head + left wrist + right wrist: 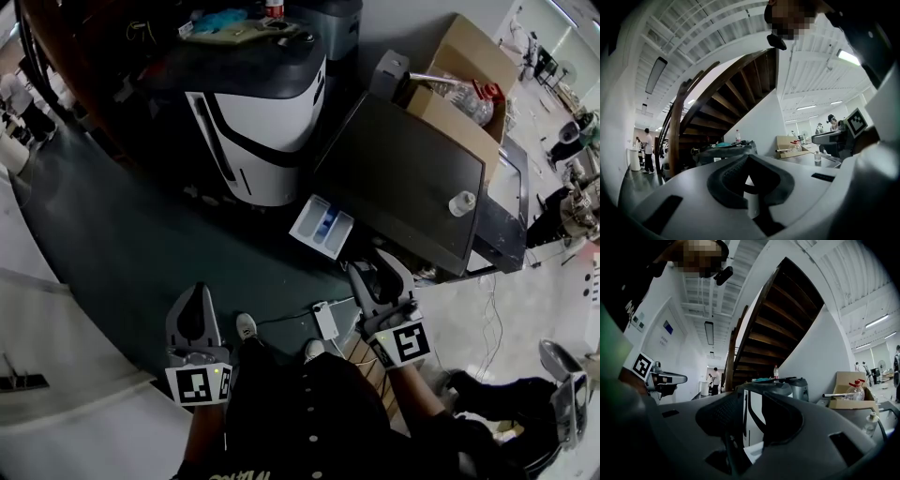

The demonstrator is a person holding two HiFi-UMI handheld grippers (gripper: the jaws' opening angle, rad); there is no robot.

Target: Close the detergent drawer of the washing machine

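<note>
The drawer (322, 226) is seen pulled out past the washer's (412, 178) front edge, above dark floor (141, 234). The right claw (373, 281) is held slightly parted, empty, near the drawer. The left claw (194, 319) is closed on nothing.

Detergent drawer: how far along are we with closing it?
Done: nothing; the detergent drawer sticks out of the washing machine, compartments showing. In hand: the right gripper, empty, hangs nearest but short of it; the left gripper is farther off. Left: push the drawer in.
</note>
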